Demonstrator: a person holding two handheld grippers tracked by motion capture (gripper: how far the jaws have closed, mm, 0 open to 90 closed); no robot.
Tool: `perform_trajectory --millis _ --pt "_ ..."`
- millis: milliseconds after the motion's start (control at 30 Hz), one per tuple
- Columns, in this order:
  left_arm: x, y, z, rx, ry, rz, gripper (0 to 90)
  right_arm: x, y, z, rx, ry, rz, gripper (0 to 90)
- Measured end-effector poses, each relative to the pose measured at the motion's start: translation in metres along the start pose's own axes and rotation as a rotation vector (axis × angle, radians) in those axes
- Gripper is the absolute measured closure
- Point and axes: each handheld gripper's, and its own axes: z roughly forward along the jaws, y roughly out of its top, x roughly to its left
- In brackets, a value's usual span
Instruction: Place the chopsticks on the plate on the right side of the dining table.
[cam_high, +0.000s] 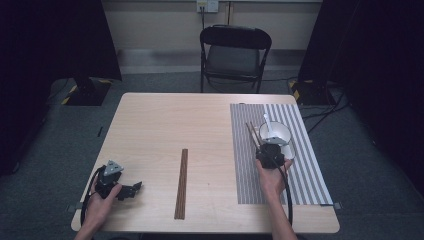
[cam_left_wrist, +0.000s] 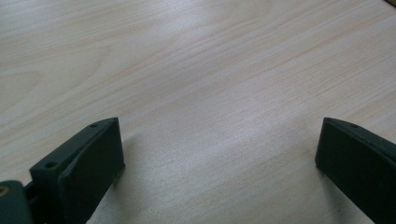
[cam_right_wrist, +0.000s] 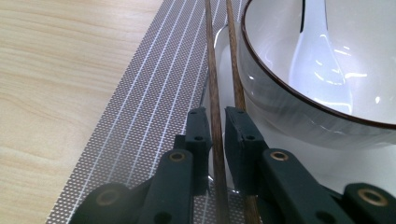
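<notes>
Brown chopsticks (cam_right_wrist: 215, 112) lie on the striped mat (cam_high: 245, 170) just left of the white bowl (cam_high: 276, 132); the right tool (cam_right_wrist: 216, 128) pinches one. The left tool (cam_high: 131, 189) rests spread on the near-left bench (cam_high: 165, 125). Placing seems nearly done; release remains.

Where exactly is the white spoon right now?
In the high view the white spoon stands in the white bowl on the striped mat, at the table's right, just beyond the right claw gripping chopsticks.
</notes>
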Motion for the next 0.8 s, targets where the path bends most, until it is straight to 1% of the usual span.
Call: perform_trajectory --millis 67,133,200,300,367,433,600,800 --pt "0.000 0.000 0.000 0.000 0.000 0.001 0.5 0.002 0.000 -0.002 -0.002 0.013 -0.007 86.3" --pt "0.000 0.000 0.000 0.000 0.000 0.000 0.5 0.004 0.000 -0.002 0.001 0.030 -0.024 89.9" --pt "0.000 0.000 0.000 0.000 0.000 0.001 0.4 0.007 0.000 0.000 0.011 0.044 -0.036 90.0" --pt "0.000 0.000 0.000 0.000 0.000 0.001 0.5 0.008 -0.001 0.005 0.032 0.036 -0.033 90.0" --pt "0.000 0.000 0.000 0.000 0.001 0.000 0.4 0.005 -0.002 0.007 0.038 0.023 -0.021 90.0" --pt "0.000 0.000 0.000 0.000 0.000 0.001 0.5 0.002 -0.002 0.008 0.037 0.019 -0.005 90.0" --pt "0.000 0.000 0.000 0.000 0.000 0.001 0.5 -0.002 -0.003 0.009 0.045 0.005 -0.001 90.0" --pt "0.000 0.000 0.000 0.000 0.000 0.000 0.4 0.000 -0.003 0.009 0.047 0.009 -0.003 90.0"
